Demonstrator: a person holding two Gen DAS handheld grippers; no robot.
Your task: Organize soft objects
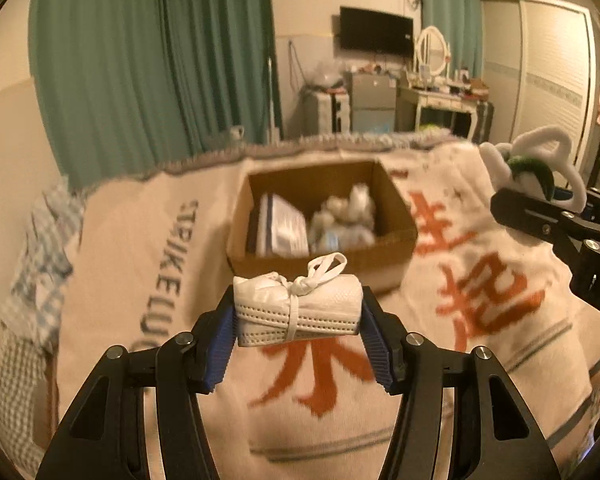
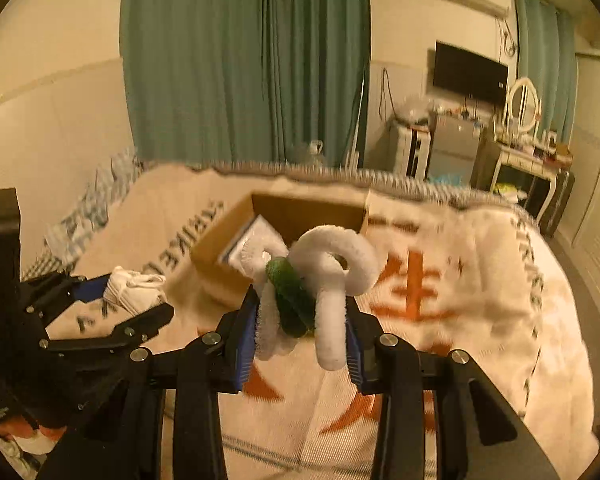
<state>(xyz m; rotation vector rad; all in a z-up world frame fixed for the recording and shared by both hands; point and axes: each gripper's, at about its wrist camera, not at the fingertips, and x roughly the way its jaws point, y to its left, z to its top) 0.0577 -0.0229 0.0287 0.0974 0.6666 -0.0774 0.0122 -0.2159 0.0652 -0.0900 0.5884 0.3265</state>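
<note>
My left gripper (image 1: 298, 316) is shut on a white bundle of face masks (image 1: 300, 308) tied with its strap, held above the bed in front of an open cardboard box (image 1: 396, 200). The bundle also shows in the right wrist view (image 2: 134, 288), at the left. My right gripper (image 2: 300, 320) is shut on a fuzzy white and green pipe-cleaner toy (image 2: 324, 272), held above the bed just short of the box (image 2: 212, 244). The toy also shows in the left wrist view (image 1: 540, 160), at the far right. The box holds a packet (image 1: 284, 228) and white soft items (image 1: 348, 212).
A cream blanket (image 1: 180, 280) with orange characters and grey lettering covers the bed. Green curtains (image 1: 152, 60) hang behind. A wall TV (image 1: 376, 34), a small fridge (image 1: 370, 100), a dressing table (image 1: 444, 100) and a wardrobe (image 1: 552, 72) stand at the far right.
</note>
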